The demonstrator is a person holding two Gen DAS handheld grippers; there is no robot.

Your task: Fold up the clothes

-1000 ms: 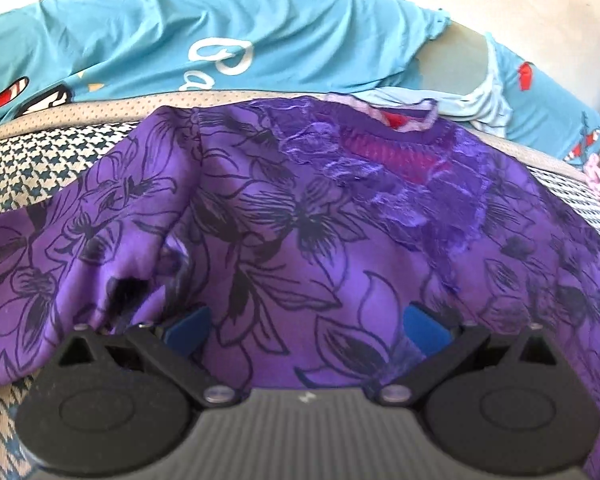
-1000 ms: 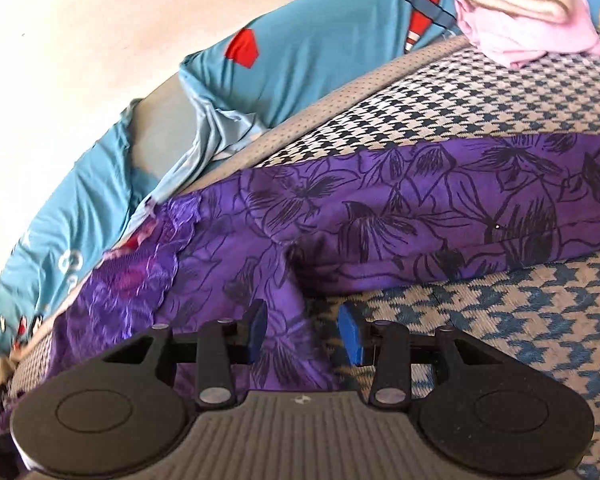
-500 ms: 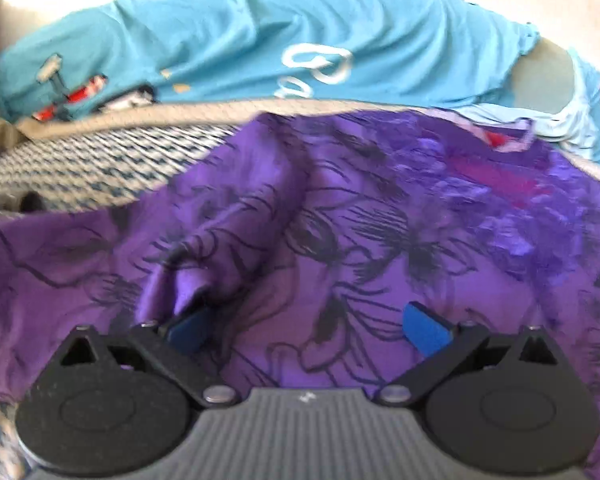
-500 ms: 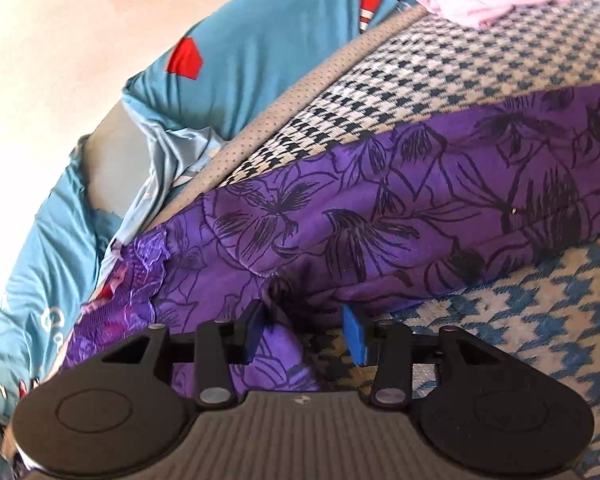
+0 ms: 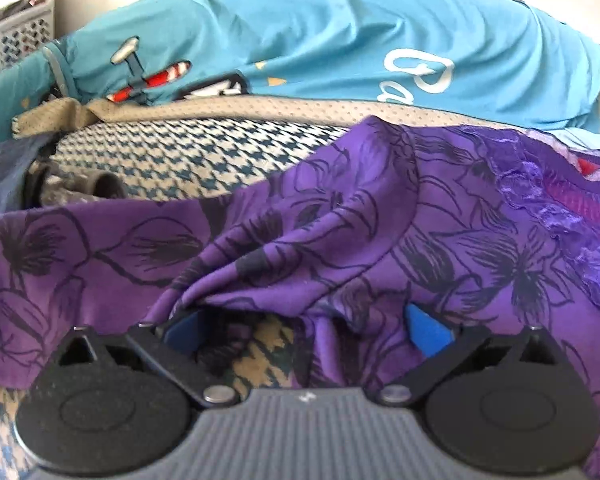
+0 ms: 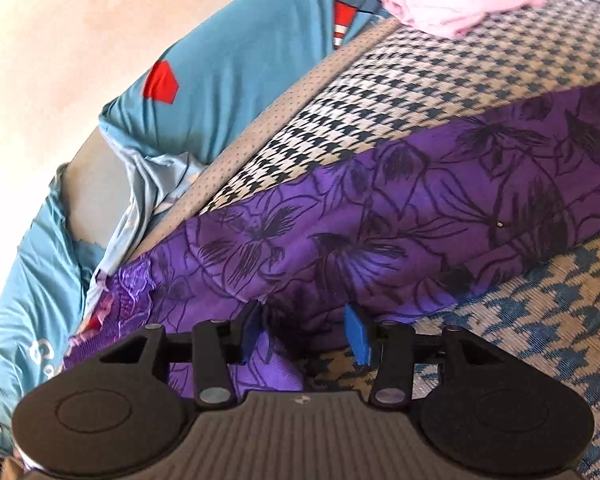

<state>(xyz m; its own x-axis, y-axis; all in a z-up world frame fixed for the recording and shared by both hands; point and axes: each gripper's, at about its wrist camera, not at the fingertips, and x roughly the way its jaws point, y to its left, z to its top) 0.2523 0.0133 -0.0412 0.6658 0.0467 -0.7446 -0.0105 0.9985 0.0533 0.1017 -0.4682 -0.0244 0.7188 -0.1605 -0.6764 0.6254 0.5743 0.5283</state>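
Purple floral garment (image 5: 380,216) spread on houndstooth cover (image 5: 188,156); white basket (image 5: 16,36) behind.

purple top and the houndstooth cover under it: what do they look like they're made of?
Purple floral top: looks like a thin, soft knit with a slight sheen, since it drapes in loose folds; the neckline trim looks like glossy lace. Houndstooth cover: looks like a matte woven fabric with a coarse visible weave. Fibre type can't be told.

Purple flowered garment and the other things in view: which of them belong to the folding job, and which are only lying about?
Belong to the job:
- purple flowered garment
- left gripper, open
- right gripper, open
- houndstooth surface it lies on

Only lying about:
- blue printed bedding
- pink folded cloth
- white basket
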